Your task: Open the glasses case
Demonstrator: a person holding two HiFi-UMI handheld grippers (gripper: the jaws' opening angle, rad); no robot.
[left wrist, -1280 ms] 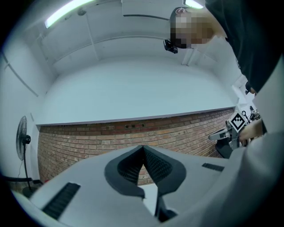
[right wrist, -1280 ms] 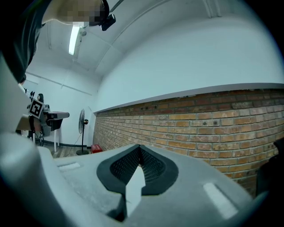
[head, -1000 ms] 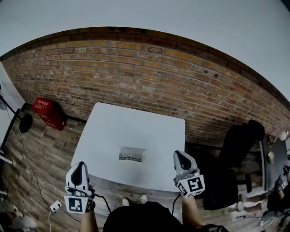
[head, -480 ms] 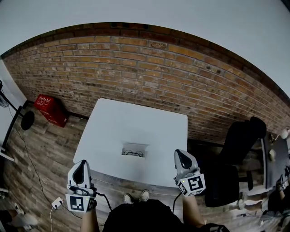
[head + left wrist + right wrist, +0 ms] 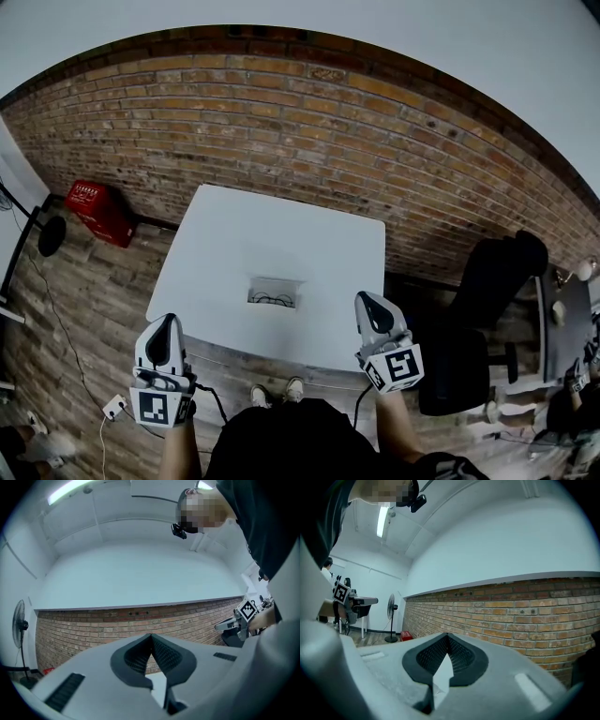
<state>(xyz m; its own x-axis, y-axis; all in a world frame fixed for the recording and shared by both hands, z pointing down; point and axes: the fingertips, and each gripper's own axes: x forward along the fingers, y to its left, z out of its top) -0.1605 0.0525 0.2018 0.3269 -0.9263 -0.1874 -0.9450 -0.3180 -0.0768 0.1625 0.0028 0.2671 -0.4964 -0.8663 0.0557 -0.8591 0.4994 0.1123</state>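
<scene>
The glasses case [image 5: 272, 293] is a small grey box near the front edge of the white table [image 5: 281, 234]. A dark pair of glasses shows at it, and it is too small to tell how its lid stands. My left gripper [image 5: 169, 323] hovers off the table's front left corner, shut and empty. My right gripper [image 5: 367, 302] hovers at the front right corner, also shut with nothing in it. In the left gripper view the pads [image 5: 151, 637] meet in front of the brick wall. The right gripper view shows its pads [image 5: 447, 636] together too. Neither gripper touches the case.
A brick wall [image 5: 309, 141] runs behind the table. On the floor to the left are a red crate [image 5: 97, 212] and a fan stand [image 5: 49, 234]. A black office chair [image 5: 492, 291] is at the right, and a power strip [image 5: 114, 406] with a cable lies by my feet.
The head view has shifted a little, so the table sits slightly higher in the picture. Both grippers stay shut in about the same places, and the case has not moved.
</scene>
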